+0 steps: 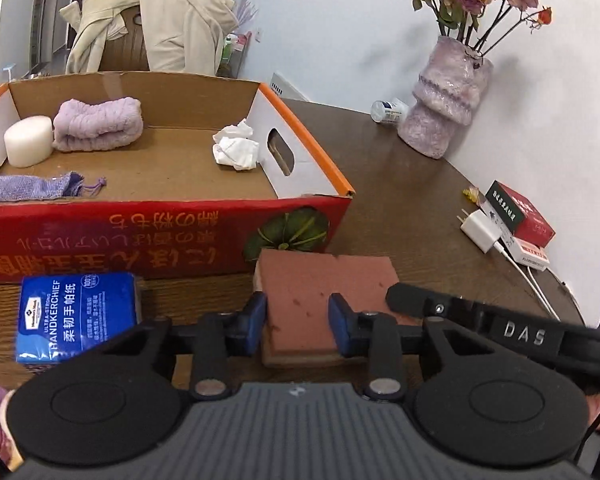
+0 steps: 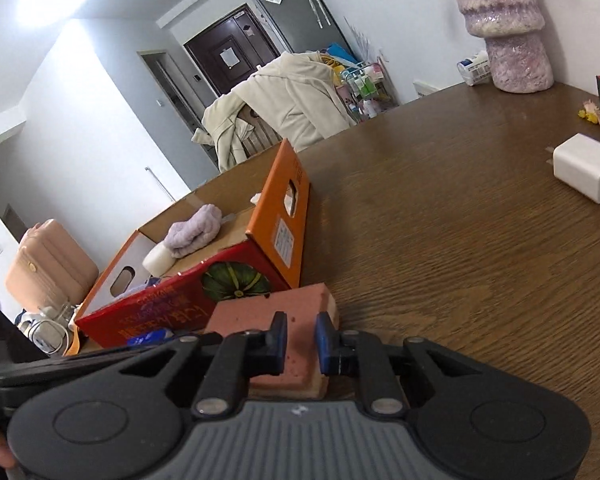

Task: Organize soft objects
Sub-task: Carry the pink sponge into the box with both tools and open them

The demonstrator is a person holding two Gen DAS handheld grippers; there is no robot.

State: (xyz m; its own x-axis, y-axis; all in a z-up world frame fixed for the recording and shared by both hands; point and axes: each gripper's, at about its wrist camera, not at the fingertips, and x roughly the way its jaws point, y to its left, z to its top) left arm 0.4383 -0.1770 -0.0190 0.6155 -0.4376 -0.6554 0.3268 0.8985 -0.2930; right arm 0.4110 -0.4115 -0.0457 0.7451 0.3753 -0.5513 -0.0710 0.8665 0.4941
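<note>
Your left hand-held gripper [image 1: 297,322] is clamped on the pink sponge [image 1: 324,284] lying on the bench [image 1: 400,184], hard against the red cardboard box [image 1: 148,232]; a blue tissue pack [image 1: 76,316] sits just left. From the right wrist, your right hand-held gripper [image 2: 302,340] grips that sponge [image 2: 268,312] too, with the box [image 2: 236,272] directly ahead.

Two wrist cams, both low over the table, both close on the same sponge.

Left wrist view looks level-on across the red sponge [image 1: 324,296] into the open cardboard box [image 1: 308,160], vase [image 1: 444,108] at far right. Right wrist view sits tilted, nearer the table [image 2: 460,240] edge, facing the box [image 2: 284,220] from its end. Shared: sponge [image 2: 276,320], box, purple towel [image 1: 98,124] [image 2: 194,230], vase [image 2: 508,40], coat-draped chair [image 1: 156,28] [image 2: 284,96].
</note>
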